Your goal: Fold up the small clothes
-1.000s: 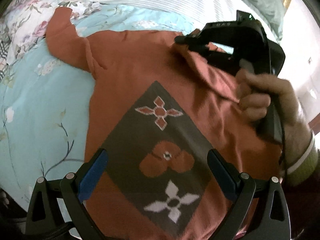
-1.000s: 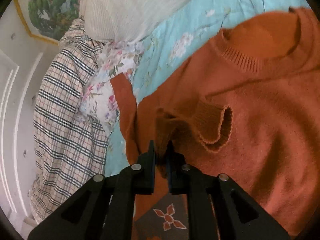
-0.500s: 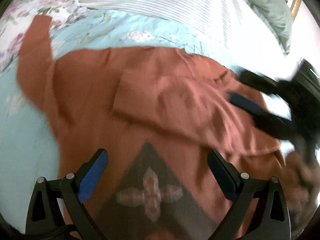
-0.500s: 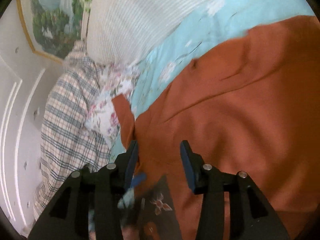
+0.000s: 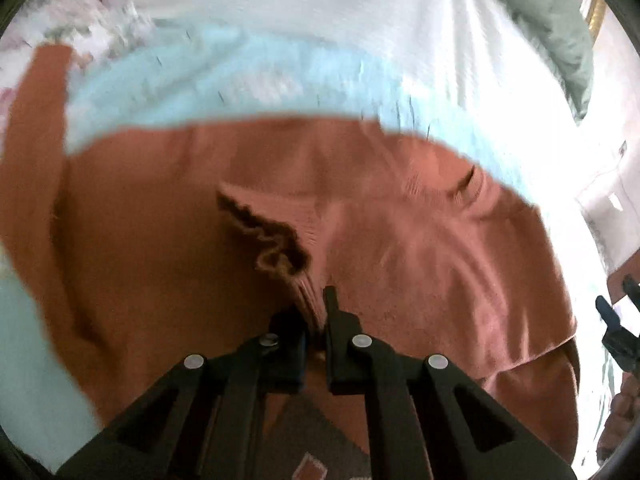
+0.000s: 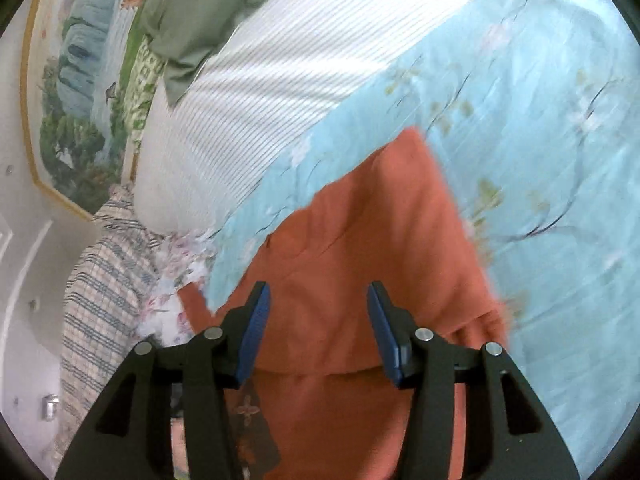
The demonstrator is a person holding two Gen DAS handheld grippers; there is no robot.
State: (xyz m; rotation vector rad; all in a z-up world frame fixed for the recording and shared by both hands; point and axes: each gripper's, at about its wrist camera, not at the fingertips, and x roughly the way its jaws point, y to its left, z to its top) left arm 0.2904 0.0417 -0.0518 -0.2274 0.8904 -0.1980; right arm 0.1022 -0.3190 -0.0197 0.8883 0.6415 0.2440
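A small rust-orange sweater [image 5: 168, 240] with a dark diamond panel lies on a light blue floral bedcover [image 5: 248, 80]. My left gripper [image 5: 314, 312] is shut on the ribbed cuff [image 5: 276, 240] of a sleeve folded across the sweater's body. In the right wrist view my right gripper [image 6: 318, 328] is open and empty, held above the sweater [image 6: 360, 240] near its folded edge. The right gripper's tip [image 5: 612, 320] shows at the far right edge of the left wrist view.
A white striped pillow [image 6: 248, 92] and a green pillow [image 6: 192, 12] lie at the bed's head. A plaid cloth [image 6: 100, 292] and a floral cloth [image 6: 176, 276] lie to the left. A framed landscape painting [image 6: 76, 80] hangs on the wall.
My right gripper let go of the sleeve cuff, opened and drew back to the right. My left gripper moved forward and closed on that cuff.
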